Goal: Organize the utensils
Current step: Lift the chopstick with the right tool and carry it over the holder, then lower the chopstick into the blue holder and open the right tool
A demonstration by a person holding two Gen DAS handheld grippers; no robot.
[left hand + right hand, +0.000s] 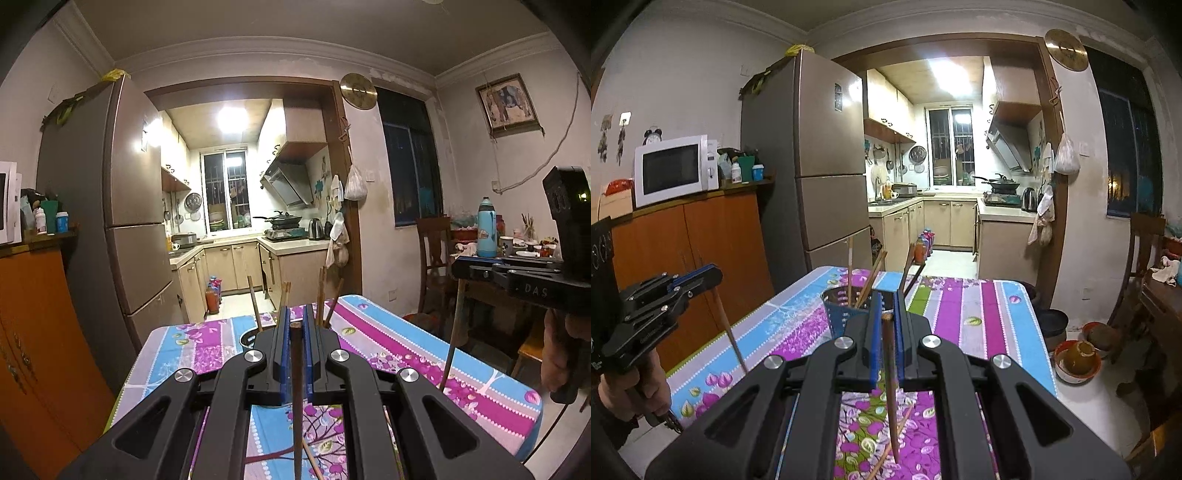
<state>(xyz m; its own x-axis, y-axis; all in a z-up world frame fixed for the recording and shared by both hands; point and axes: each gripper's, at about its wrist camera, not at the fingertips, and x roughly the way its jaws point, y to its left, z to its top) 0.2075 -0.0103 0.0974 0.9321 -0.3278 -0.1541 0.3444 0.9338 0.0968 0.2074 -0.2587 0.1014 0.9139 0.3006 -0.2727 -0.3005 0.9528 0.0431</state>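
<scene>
My left gripper (294, 314) is shut on a dark wooden chopstick (296, 387) that hangs point-down over the floral table (406, 354). My right gripper (887, 301) is shut on another brown chopstick (891, 391), also hanging point-down. A dark perforated utensil holder (836, 308) stands on the table just beyond both grippers, with several chopsticks (849, 269) leaning in it. In the left wrist view only its rim (246, 338) and the sticks (255, 306) show. A loose chopstick (890, 443) lies on the cloth below the right gripper.
The right gripper shows at the right edge of the left wrist view (461, 271), holding its chopstick. The left gripper shows at the left of the right wrist view (711, 275). A fridge (820, 155), an orange cabinet (701, 251) and bowls on the floor (1075, 360) surround the table.
</scene>
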